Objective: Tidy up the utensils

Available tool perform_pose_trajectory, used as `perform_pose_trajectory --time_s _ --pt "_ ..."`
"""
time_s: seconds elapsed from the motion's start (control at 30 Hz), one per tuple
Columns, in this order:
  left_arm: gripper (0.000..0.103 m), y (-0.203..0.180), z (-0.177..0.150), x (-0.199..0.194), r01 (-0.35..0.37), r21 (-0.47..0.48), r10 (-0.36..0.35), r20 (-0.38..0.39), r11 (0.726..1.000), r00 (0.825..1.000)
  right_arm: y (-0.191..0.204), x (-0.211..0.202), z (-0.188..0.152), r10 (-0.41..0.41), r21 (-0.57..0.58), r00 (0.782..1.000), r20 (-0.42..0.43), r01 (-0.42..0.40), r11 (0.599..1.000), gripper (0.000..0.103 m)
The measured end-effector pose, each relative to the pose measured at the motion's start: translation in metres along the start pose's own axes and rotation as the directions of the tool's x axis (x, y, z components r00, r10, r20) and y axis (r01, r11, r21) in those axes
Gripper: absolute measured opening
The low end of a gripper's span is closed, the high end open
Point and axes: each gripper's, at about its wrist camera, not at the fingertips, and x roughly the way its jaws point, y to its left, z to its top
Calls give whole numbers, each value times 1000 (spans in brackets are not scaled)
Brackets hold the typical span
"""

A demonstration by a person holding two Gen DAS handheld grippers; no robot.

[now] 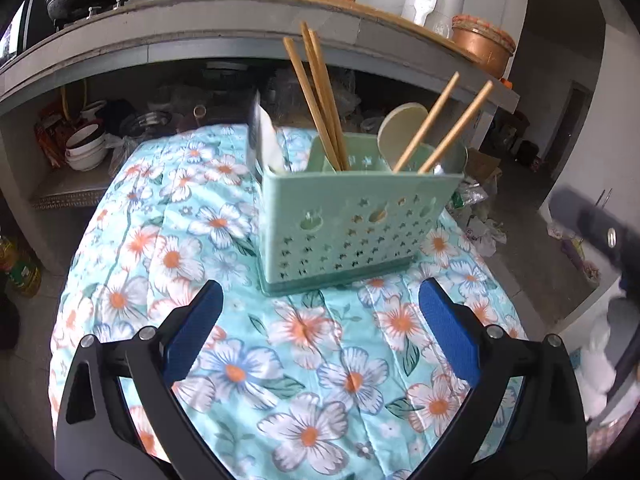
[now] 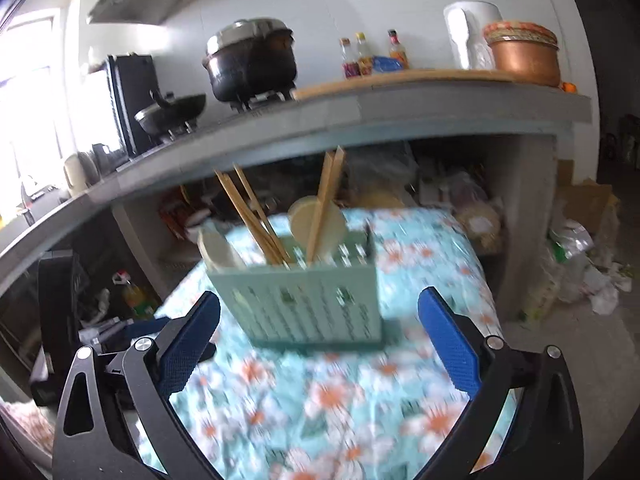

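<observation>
Hovering above the floral tablecloth, left claw released, right claw released, both facing the utensil caddy.

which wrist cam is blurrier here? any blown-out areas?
Right wrist view: motion blur smears the utensil caddy and floral cloth; window at left is blown out. Left wrist view: caddy and cloth sharp, only the right edge smeared. Fisheye bends the counter in both.
</observation>
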Motion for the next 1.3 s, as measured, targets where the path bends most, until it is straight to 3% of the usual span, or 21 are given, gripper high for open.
perform_pose_trajectory --time_s 0.13,0.23,0.4,0.63,0.8,1.03,1.3 --pt "95 -14 -5 5 -71 -5 71 -23 997 997 -13 -9 -29 -113 5 991 -70 114 993 97" --pt "95 -22 -3 1 -149 1 149 18 989 989 -25 -9 -43 -182 12 976 -121 185 983 97" --pt "95 -31 -1 -13 -268 -2 267 77 964 961 -34 -13 -53 -243 2 959 -146 245 969 97" --pt "95 -34 -14 -31 -407 0 406 60 913 912 -35 -25 -51 -275 -20 953 -124 275 961 97" --pt "95 -15 -28 -42 -444 -54 445 8 894 895 -32 -31 -47 -293 -17 950 -107 293 956 97" --pt "95 -2 -32 -59 -491 -88 495 31 867 868 -29 -33 -44 -311 -27 945 -97 310 950 97" --pt "95 5 -31 -66 -517 -104 522 26 850 853 -30 -37 -40 -331 -43 940 -87 328 944 96"
